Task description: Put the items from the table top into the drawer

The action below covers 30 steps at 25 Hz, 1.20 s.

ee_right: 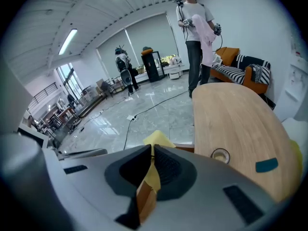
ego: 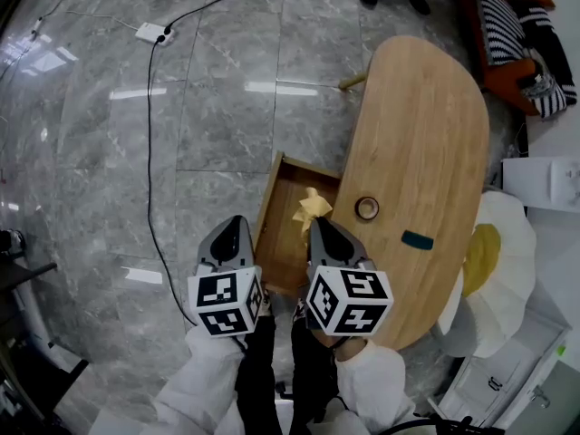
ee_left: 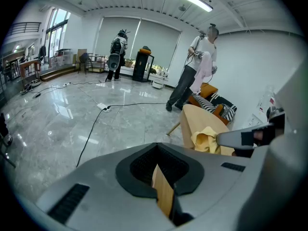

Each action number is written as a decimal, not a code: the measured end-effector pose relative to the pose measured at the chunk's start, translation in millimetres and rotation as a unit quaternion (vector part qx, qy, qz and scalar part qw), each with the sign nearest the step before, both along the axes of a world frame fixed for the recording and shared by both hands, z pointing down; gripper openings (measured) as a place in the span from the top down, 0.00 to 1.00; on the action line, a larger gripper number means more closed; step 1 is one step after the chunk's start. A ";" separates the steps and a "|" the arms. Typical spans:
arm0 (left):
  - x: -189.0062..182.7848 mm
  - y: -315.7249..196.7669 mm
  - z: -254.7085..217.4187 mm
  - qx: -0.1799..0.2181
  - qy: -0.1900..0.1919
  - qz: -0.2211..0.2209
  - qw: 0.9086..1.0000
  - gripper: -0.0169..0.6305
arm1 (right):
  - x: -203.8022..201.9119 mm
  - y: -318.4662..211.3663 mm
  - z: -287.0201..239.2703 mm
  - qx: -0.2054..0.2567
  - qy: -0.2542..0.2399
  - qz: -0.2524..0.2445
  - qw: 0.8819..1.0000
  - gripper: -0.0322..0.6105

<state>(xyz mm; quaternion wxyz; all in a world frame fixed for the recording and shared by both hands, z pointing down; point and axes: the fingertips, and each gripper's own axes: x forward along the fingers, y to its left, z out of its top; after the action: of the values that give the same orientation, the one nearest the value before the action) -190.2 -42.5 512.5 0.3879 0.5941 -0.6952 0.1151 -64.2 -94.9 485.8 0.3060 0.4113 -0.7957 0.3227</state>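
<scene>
Right gripper view: the right gripper (ee_right: pixel 150 148), grey moulded plastic with ribbed black pads, is clamped on a soft, crumpled yellow cloth (ee_right: pixel 157 139). One corner of the cloth sticks up past the tips and a fold hangs in the slit below them.

Left gripper view: the left gripper (ee_left: pixel 156 147) has its jaws drawn together on nothing. A strip of wood colour shows through the narrow slit beneath its tips.

Head view: only here is it plain that the cloth hangs over the open drawer (ego: pixel 265 227), a shallow rectangular box of pale wood pulled out from the long edge of the table (ego: pixel 426 125). The left gripper sits just beside the drawer's outer corner, over the floor.

The table top is a smooth, rounded oblong with visible grain. On it lie a ring-shaped tape roll (ego: pixel 367 208) and a small flat teal block (ego: pixel 417 240), which are well apart from each other.

A black cable (ego: pixel 149 152) runs across the glossy grey stone tiles to a white power strip (ego: pixel 152 33). A white petal-shaped seat (ego: pixel 503 270) stands against the table's far side.

Both gripper views show a standing person (ee_left: pixel 199 66) beyond the table.
</scene>
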 end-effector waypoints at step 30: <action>63.5 10.4 8.5 -0.008 0.002 0.033 0.999 0.97 | 74.0 18.5 4.3 0.003 0.006 0.043 0.999 0.85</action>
<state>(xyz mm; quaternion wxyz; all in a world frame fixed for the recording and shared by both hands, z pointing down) -126.7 -32.1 521.0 0.3899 0.6137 -0.6737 0.1322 9.8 -76.4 490.1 0.2948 0.4480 -0.7767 0.3305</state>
